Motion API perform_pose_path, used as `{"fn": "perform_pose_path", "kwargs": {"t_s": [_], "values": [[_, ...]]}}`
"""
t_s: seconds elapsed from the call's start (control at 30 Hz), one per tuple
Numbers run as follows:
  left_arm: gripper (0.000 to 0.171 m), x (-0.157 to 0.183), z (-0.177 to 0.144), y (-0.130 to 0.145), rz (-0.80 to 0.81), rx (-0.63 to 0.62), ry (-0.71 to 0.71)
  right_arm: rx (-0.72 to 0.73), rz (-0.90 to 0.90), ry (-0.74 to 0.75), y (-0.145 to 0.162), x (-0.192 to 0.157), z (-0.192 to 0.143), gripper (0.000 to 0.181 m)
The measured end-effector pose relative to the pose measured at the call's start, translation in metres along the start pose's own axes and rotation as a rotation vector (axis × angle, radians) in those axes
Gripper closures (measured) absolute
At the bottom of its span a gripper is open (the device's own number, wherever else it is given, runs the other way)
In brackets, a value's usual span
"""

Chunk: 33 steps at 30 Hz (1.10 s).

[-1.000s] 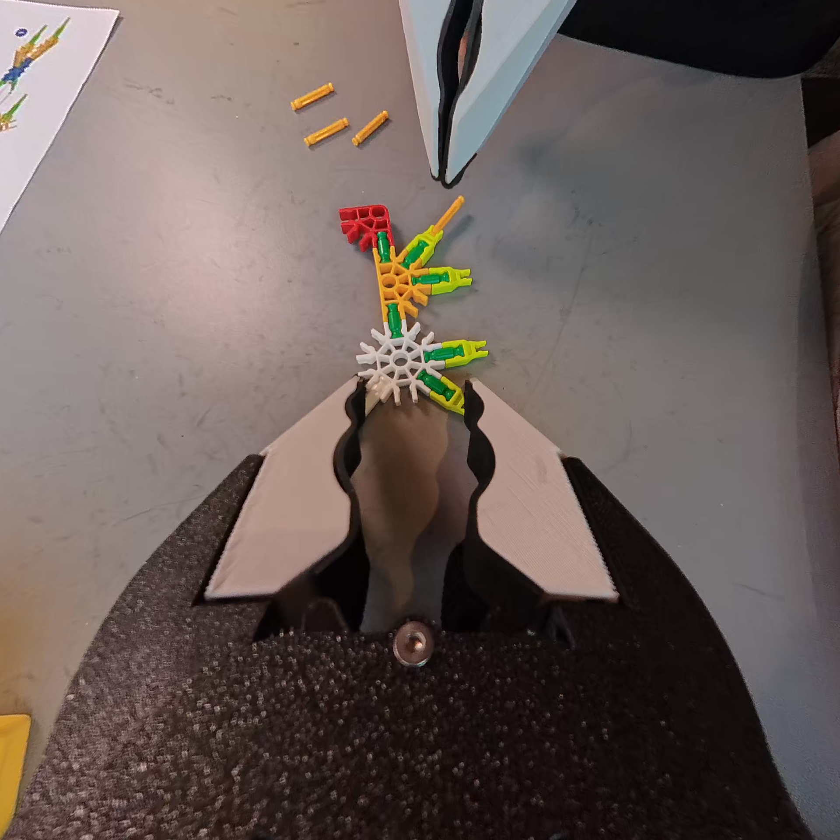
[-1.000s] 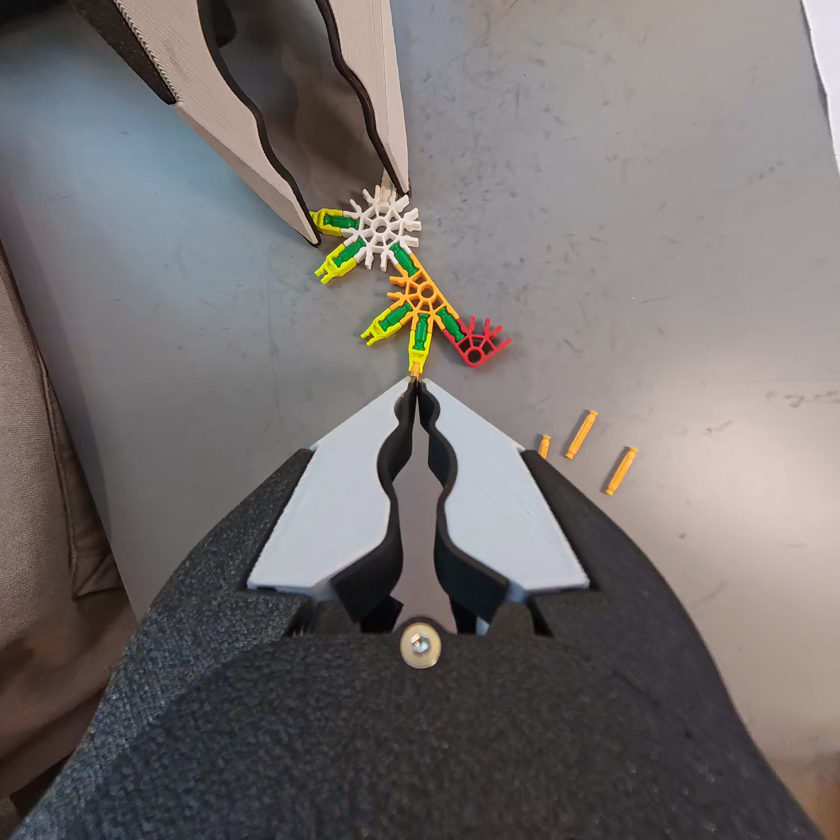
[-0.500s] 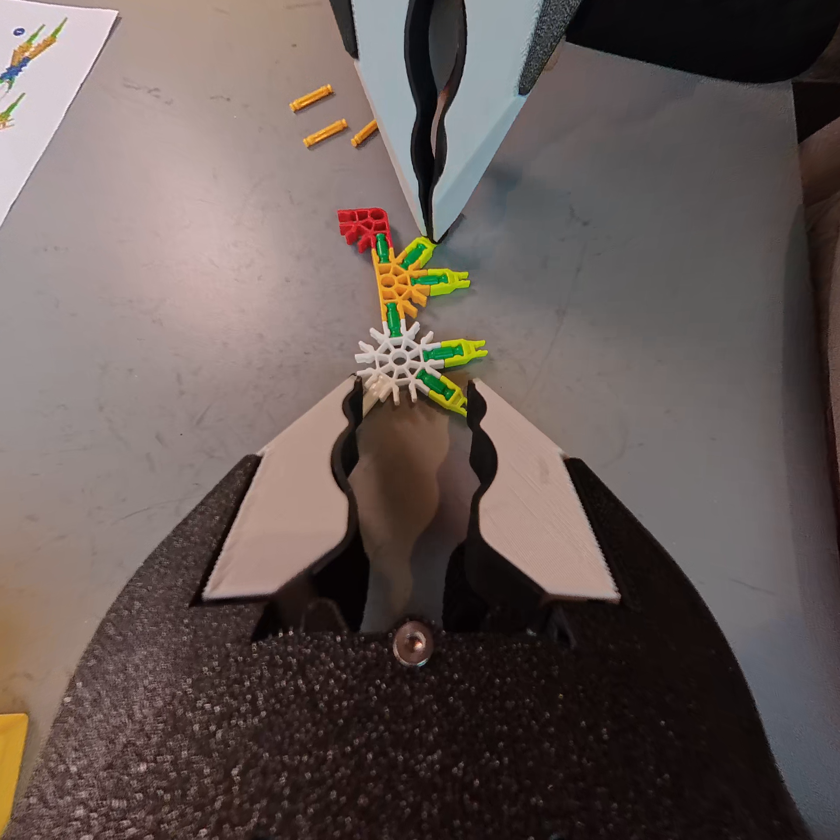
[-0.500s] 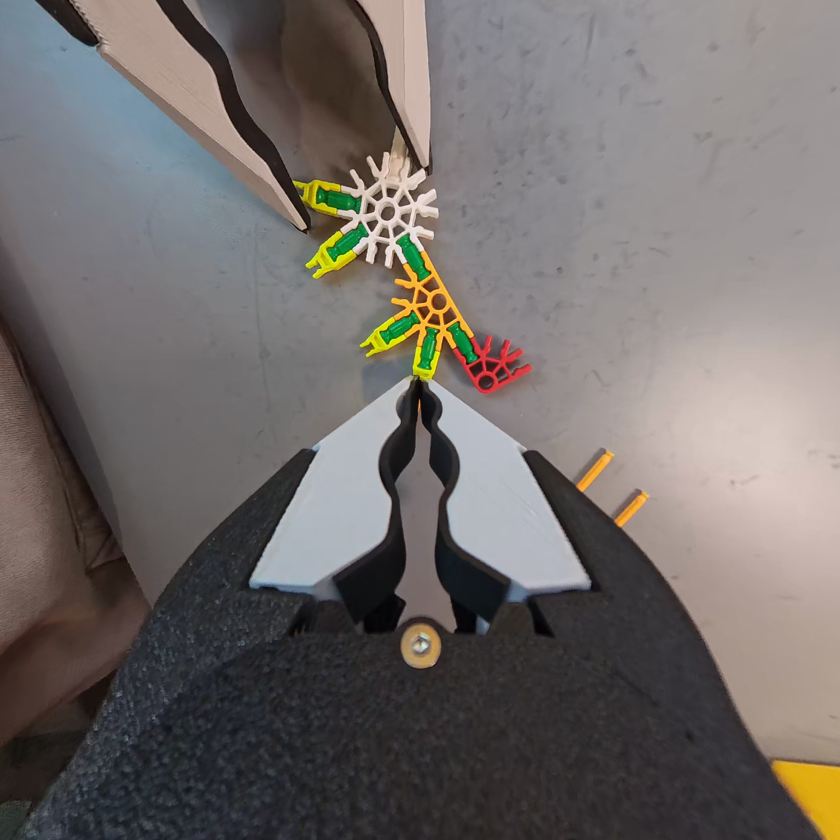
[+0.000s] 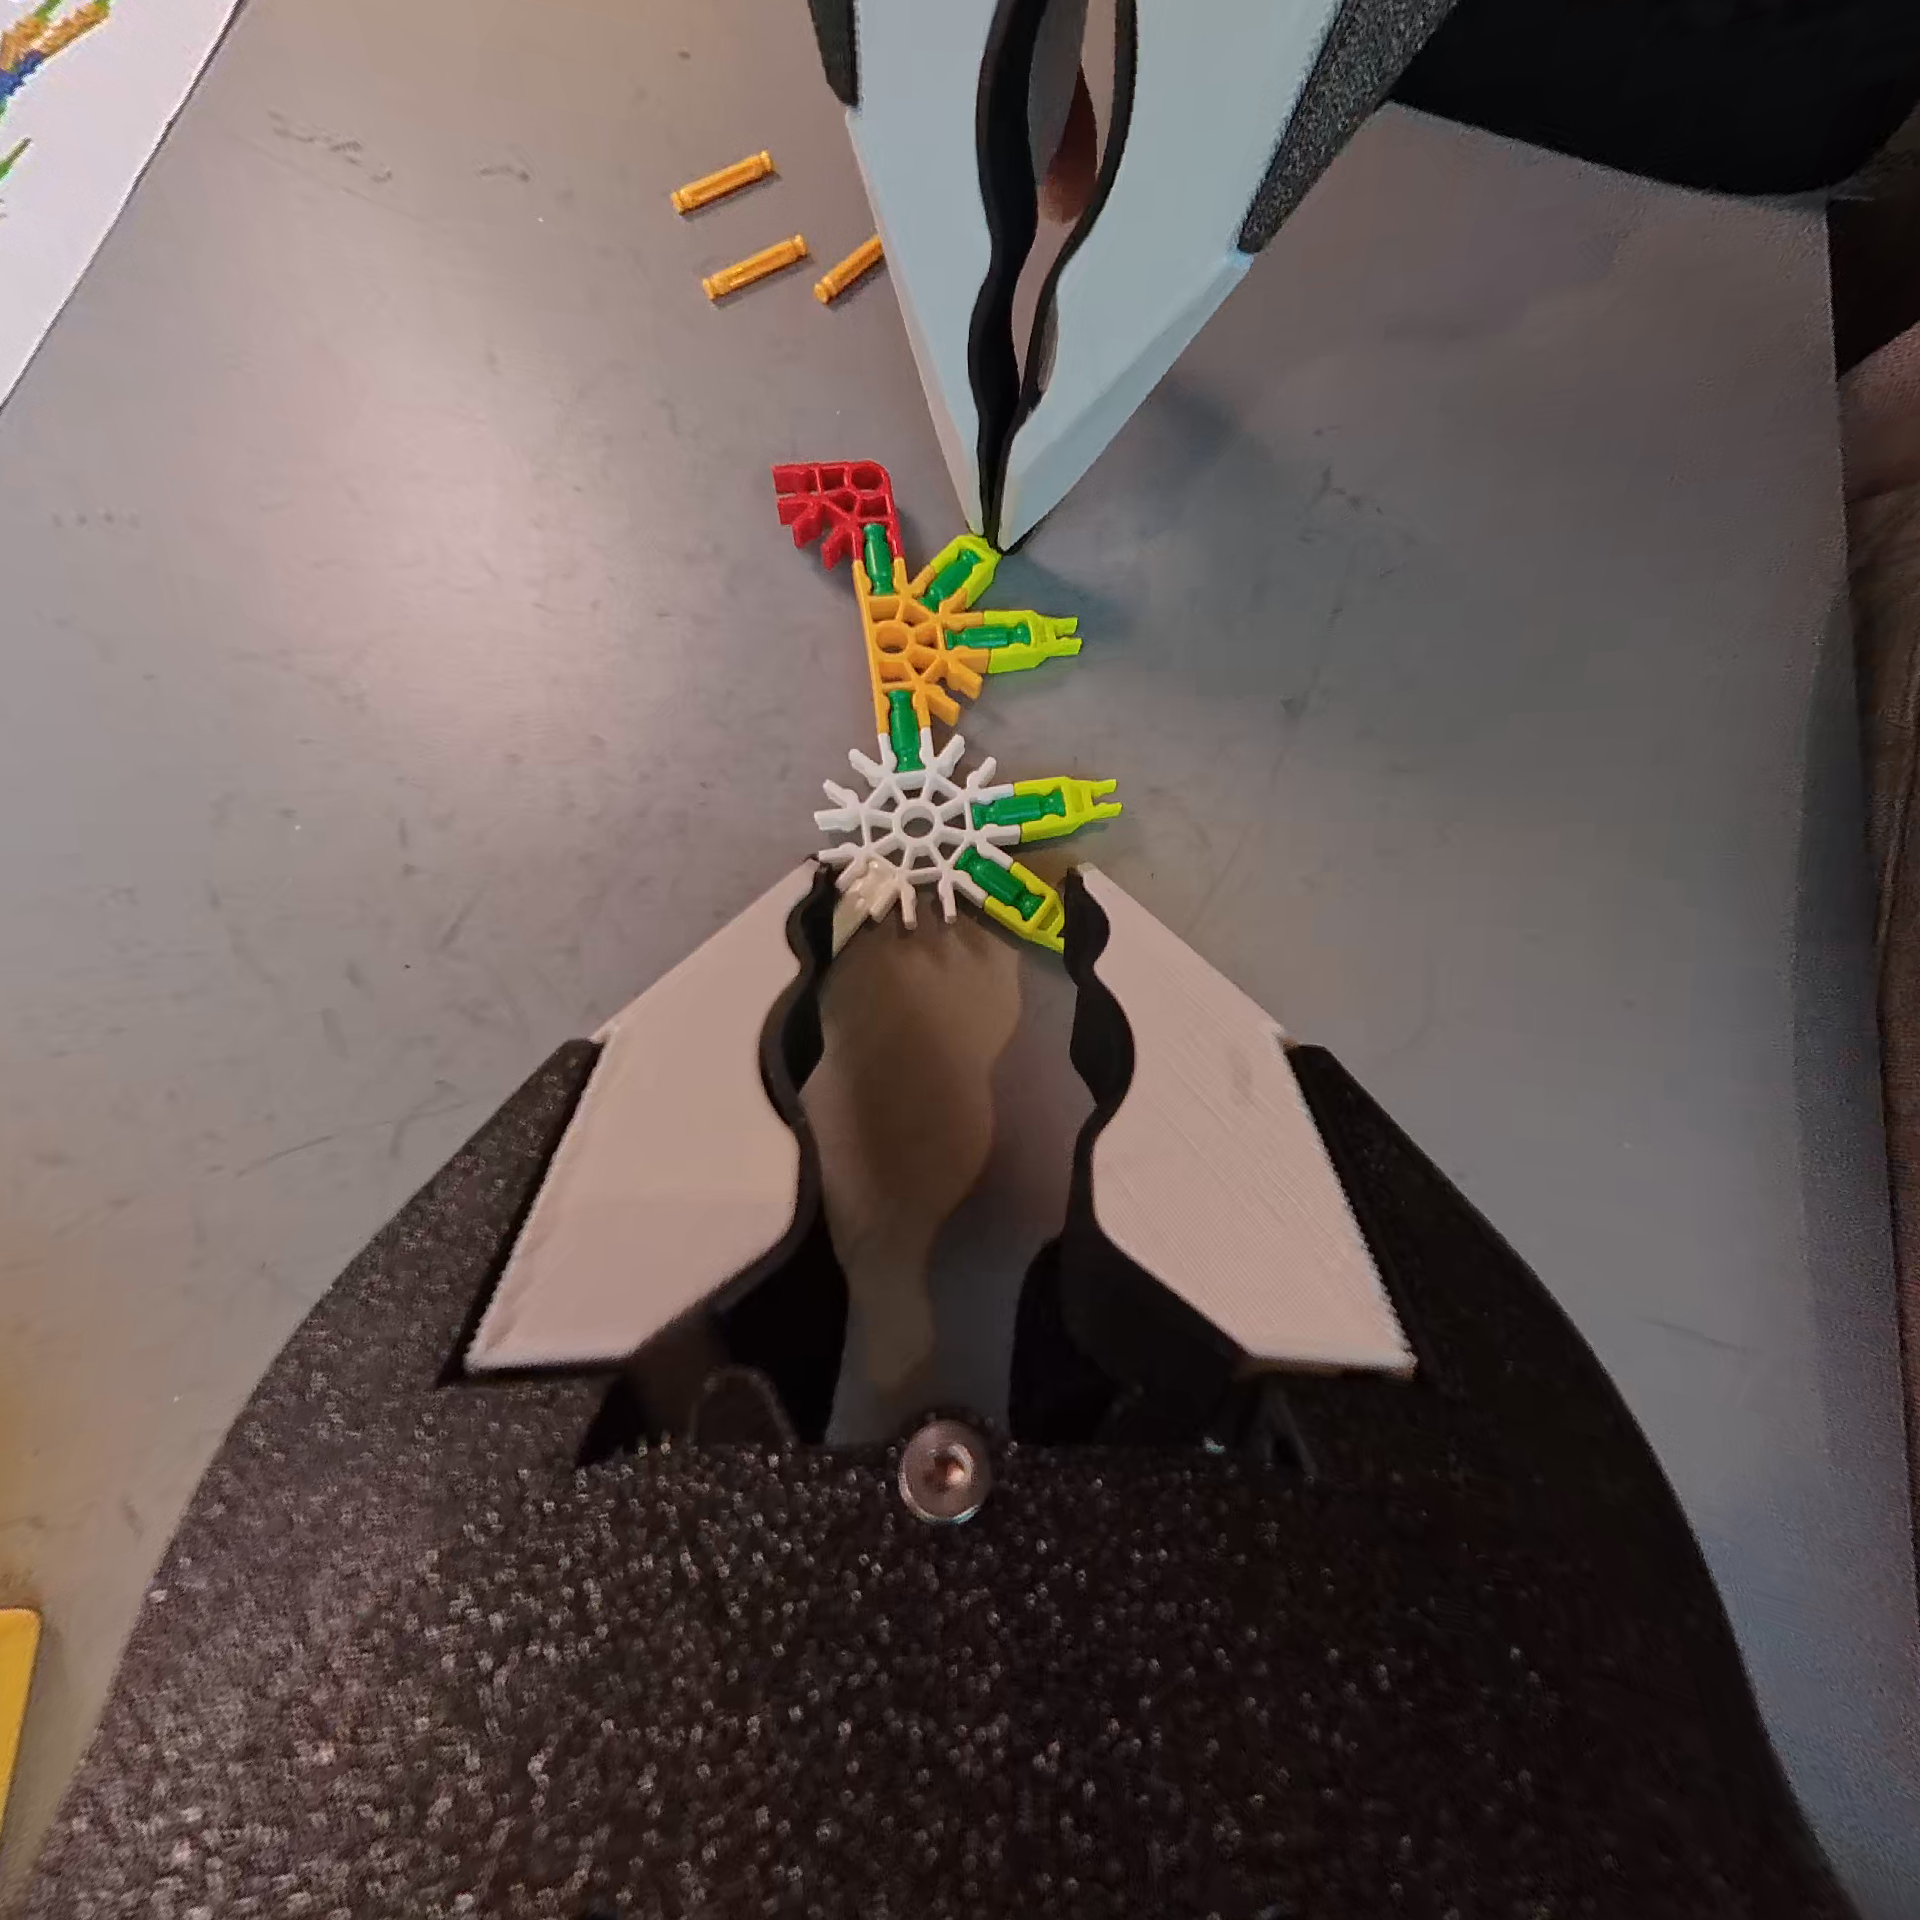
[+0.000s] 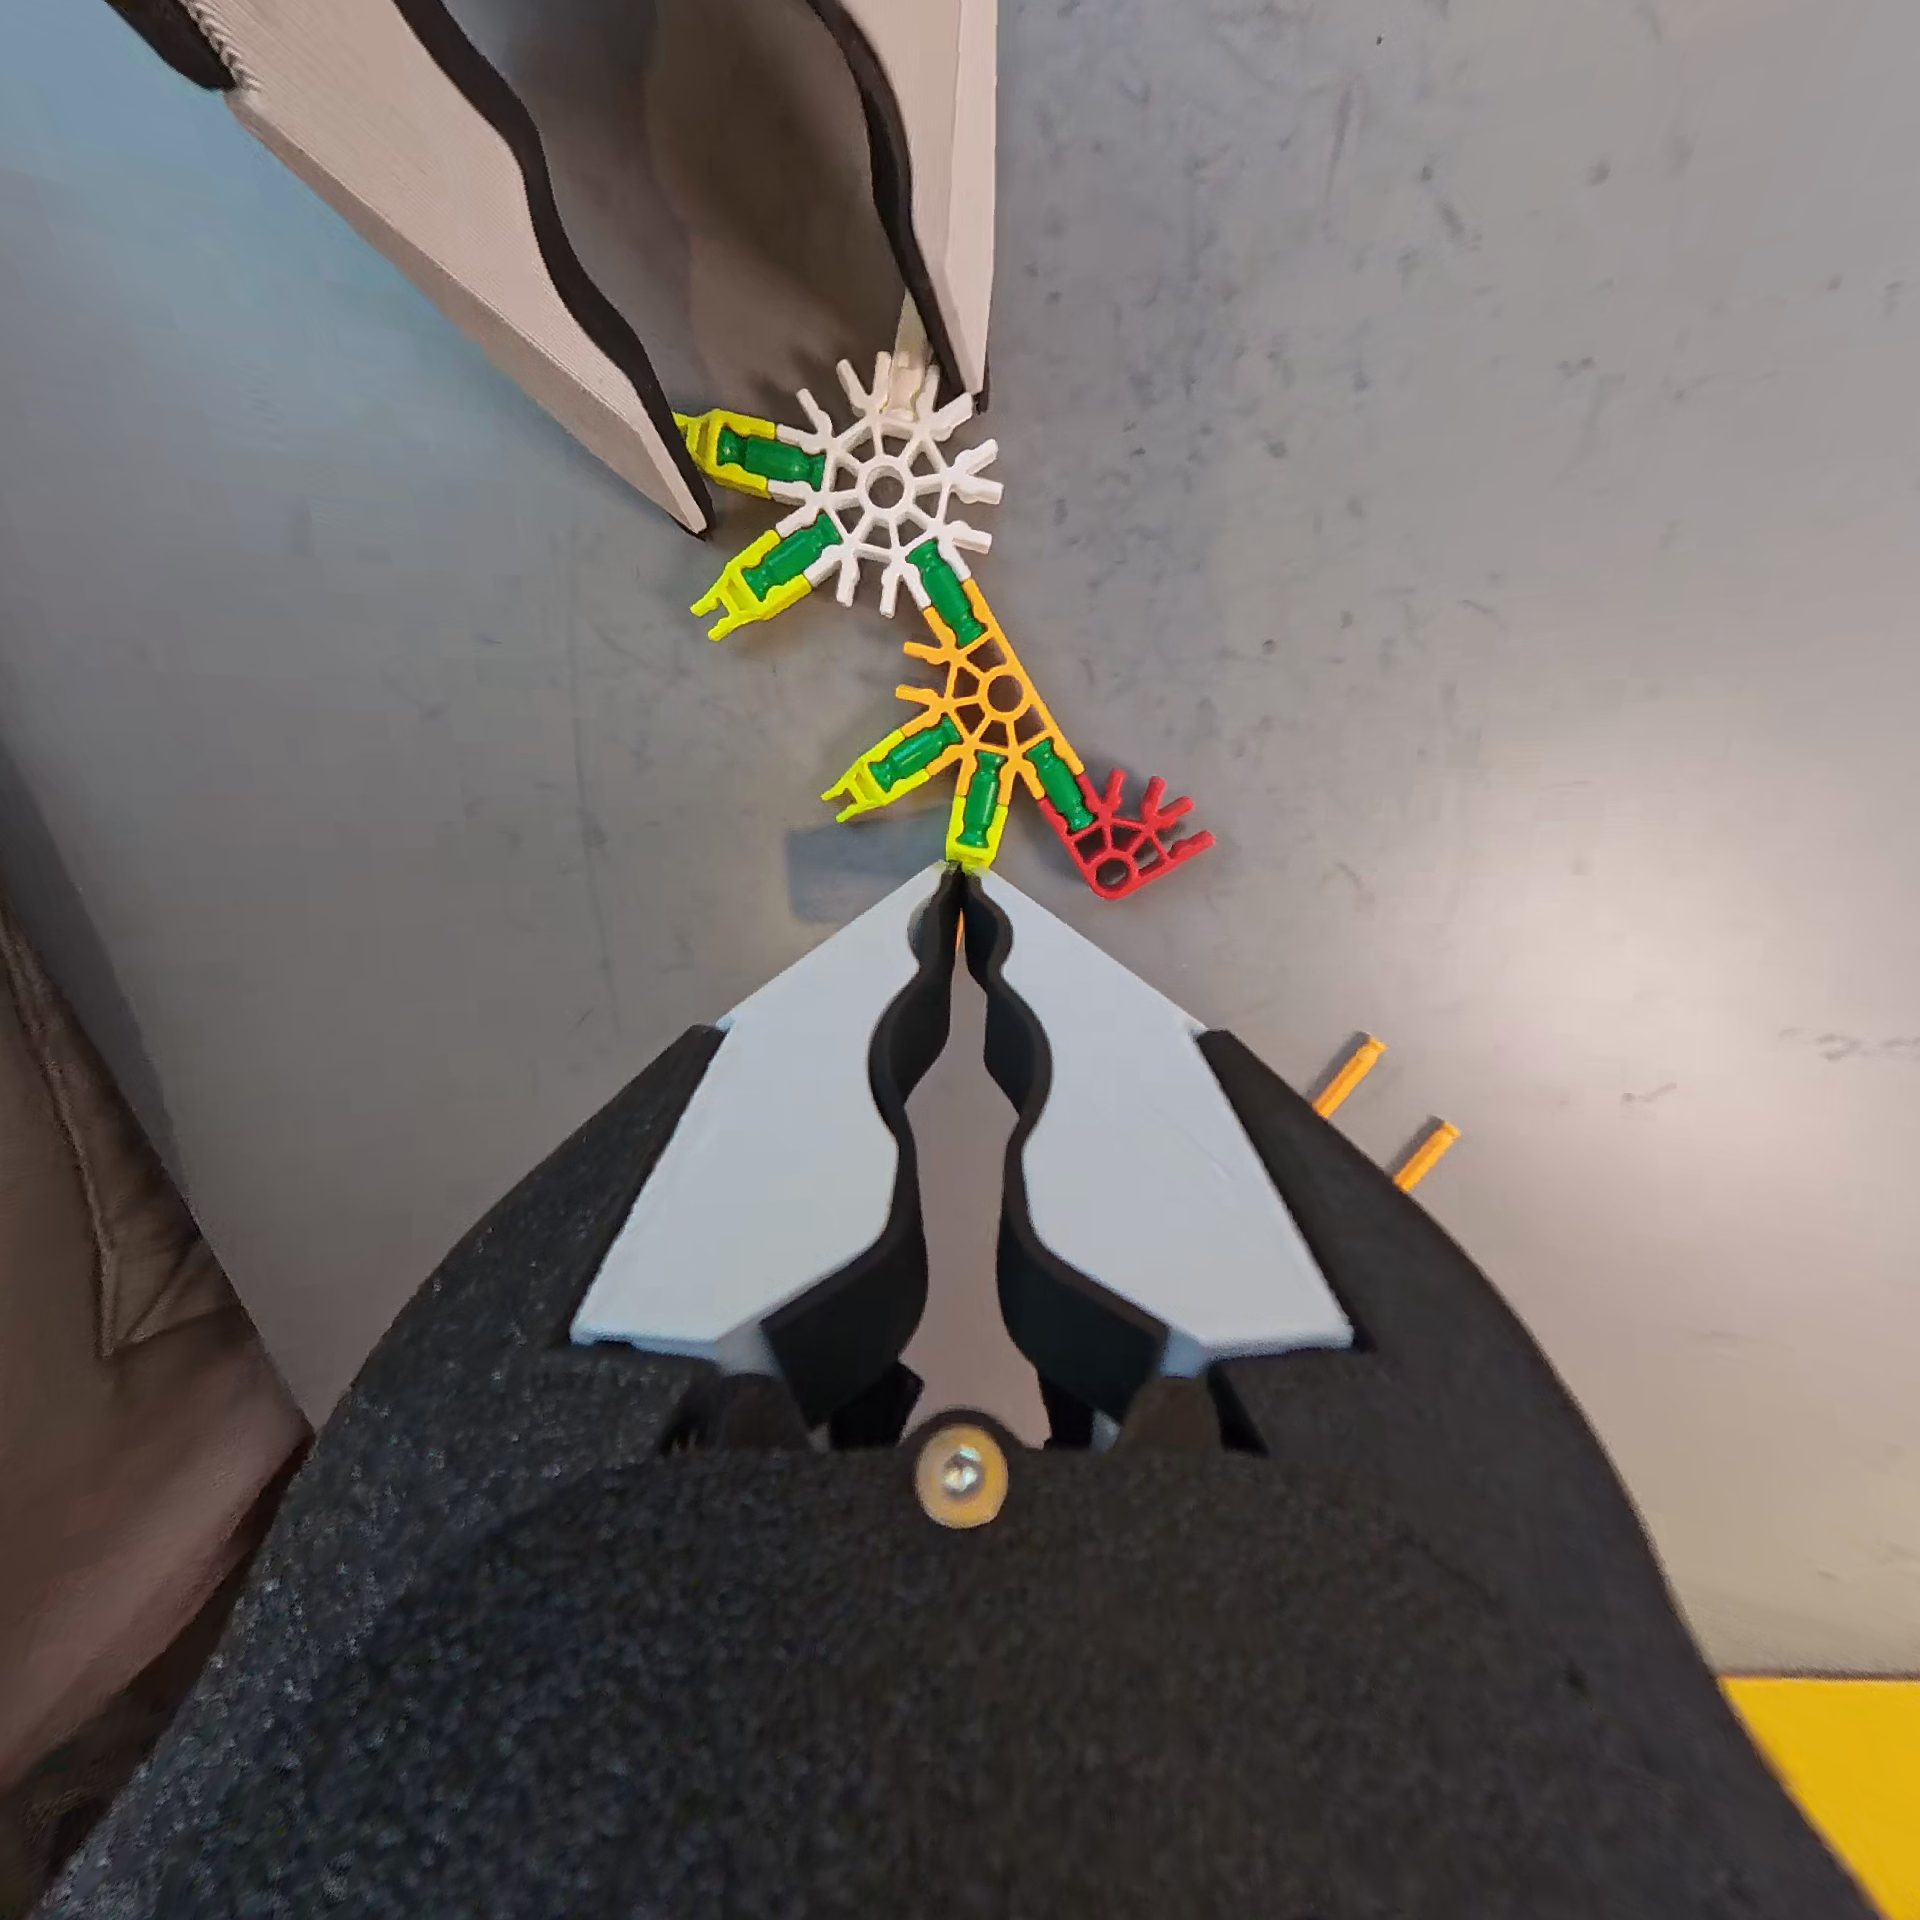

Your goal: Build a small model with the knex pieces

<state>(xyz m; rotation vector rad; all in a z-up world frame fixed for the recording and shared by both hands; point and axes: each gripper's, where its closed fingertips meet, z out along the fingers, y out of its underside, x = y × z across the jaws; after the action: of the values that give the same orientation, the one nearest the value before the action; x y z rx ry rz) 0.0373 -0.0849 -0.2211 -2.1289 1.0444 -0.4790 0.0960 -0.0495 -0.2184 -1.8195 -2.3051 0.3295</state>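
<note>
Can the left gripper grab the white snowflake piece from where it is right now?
Probably yes. The left gripper has its jaws open, and the white snowflake piece lies flat on the grey table right at their tips. Nothing sits between them; only a yellow-green clip crowds one jaw.

Both views are bright and sharp at centre, with wide-angle bending at the edges. Soft shadows and mild sheen lie on the table.

Left gripper: beige wedge fingers, wavy black pads, grainy black body, one silver screw. Right gripper: pale blue fingers, same pads, brass-toned screw.
</note>
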Motion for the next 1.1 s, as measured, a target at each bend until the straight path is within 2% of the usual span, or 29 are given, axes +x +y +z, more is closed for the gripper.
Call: {"fn": "perform_pose_path", "kwargs": {"t_s": [0.17,0.37,0.63,0.9,1.1], "values": [[0.127,0.000,-0.001,0.001,0.000,-0.001,0.002,0.158,0.114,-0.015,0.002,0.004,-0.018,0.177],[0.127,0.000,-0.001,0.001,-0.005,0.000,0.009,0.158,0.093,-0.011,0.007,0.000,-0.020,0.181],[0.127,0.000,-0.001,0.001,-0.006,0.001,0.010,0.065,0.036,-0.033,0.005,-0.002,-0.001,0.181],[0.127,0.000,-0.001,0.001,-0.012,0.001,0.011,-0.085,-0.022,-0.053,0.006,-0.003,0.000,0.181],[0.127,0.000,-0.001,0.001,-0.012,0.000,0.008,-0.121,-0.041,-0.065,0.005,-0.002,0.001,0.181]]}}
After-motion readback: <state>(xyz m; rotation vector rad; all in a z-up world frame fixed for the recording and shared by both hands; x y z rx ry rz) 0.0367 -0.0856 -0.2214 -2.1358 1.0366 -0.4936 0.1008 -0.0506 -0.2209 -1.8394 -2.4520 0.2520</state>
